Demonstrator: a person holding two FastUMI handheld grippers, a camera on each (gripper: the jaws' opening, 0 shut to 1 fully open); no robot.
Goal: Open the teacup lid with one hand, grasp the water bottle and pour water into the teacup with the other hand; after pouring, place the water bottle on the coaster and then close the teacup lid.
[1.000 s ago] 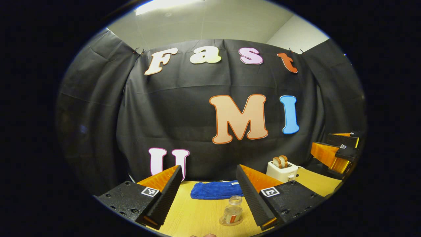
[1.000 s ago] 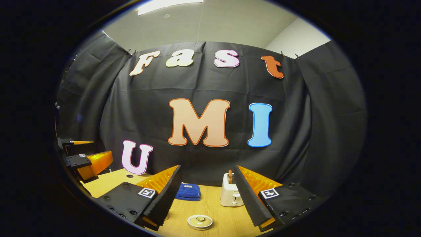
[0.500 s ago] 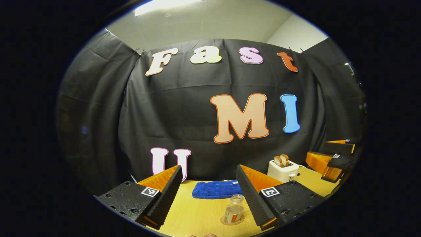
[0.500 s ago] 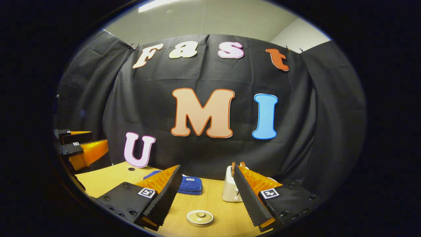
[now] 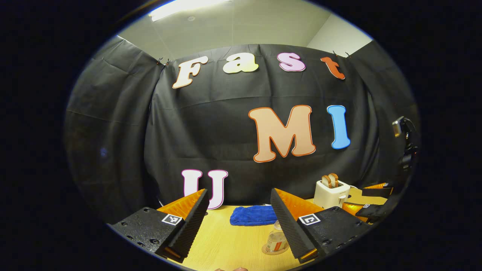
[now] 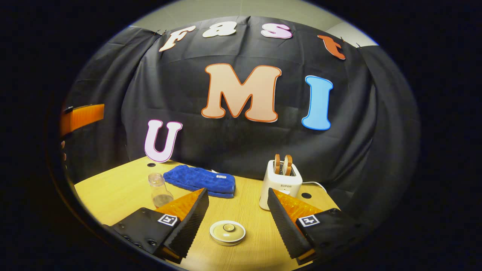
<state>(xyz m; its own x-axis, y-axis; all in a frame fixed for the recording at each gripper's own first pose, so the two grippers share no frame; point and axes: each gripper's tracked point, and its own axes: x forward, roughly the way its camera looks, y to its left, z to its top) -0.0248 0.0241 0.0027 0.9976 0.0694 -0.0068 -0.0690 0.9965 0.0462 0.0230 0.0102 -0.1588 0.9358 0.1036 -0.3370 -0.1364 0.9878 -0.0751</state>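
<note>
Approaching lid removal: your right gripper (image 6: 237,220), fingers spread, must descend onto the teacup lid (image 6: 227,232) at 6 o'clock.

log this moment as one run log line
phase: approach | left gripper: open, above table, water bottle ahead on coaster | right gripper: open over lidded teacup | lid: on

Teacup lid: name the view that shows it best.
The right gripper view. The teacup lid lies whole and unblocked on the table between the open fingers of the right gripper, knob visible. The left gripper view gives no clear sight of it.
</note>
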